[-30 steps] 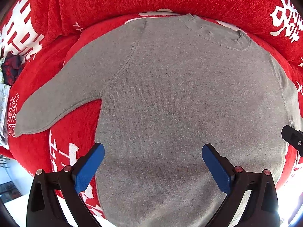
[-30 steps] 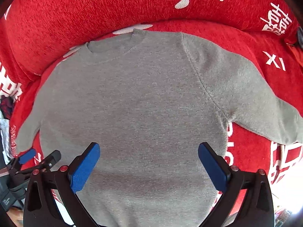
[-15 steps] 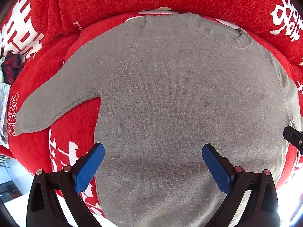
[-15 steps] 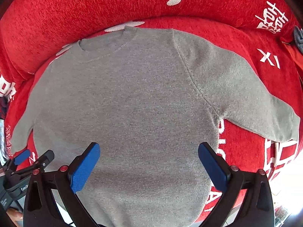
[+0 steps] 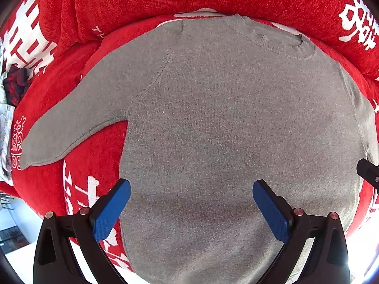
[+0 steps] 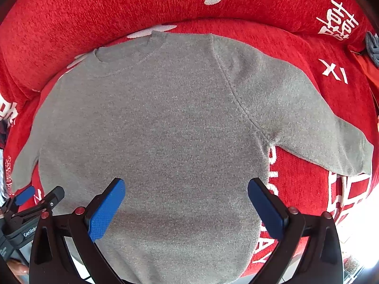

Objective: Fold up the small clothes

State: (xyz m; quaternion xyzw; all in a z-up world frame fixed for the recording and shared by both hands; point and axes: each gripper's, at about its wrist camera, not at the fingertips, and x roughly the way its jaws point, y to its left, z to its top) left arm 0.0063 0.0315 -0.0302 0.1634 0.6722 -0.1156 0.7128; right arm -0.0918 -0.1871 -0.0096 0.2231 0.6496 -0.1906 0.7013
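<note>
- The left gripper (image 5: 191, 204) is nearest in the left wrist view; its two blue pads (image 5: 111, 209) stand wide apart and hold nothing.
- It hangs over the lower part of the grey sweater (image 5: 225, 130), near the left side of the hem.
- The right gripper (image 6: 186, 202) is also spread wide, with nothing between its blue pads (image 6: 105, 208), above the lower right part of the same sweater (image 6: 154, 130).
- In the right wrist view the left gripper shows at the near left edge, beside the sweater's left side.
- The sweater lies flat and unfolded on a red blanket (image 5: 78, 172) with white characters, its front up and its hem at the near side.
- Its left sleeve (image 5: 68, 130) goes out to the left, and its right sleeve (image 6: 315, 123) goes out to the right, both flat on the blanket.
- The collar (image 5: 272, 37) is at the far side, just before a raised red roll of the blanket (image 6: 142, 7).
- A dark patterned cloth (image 5: 16, 85) lies at the far left edge.
</note>
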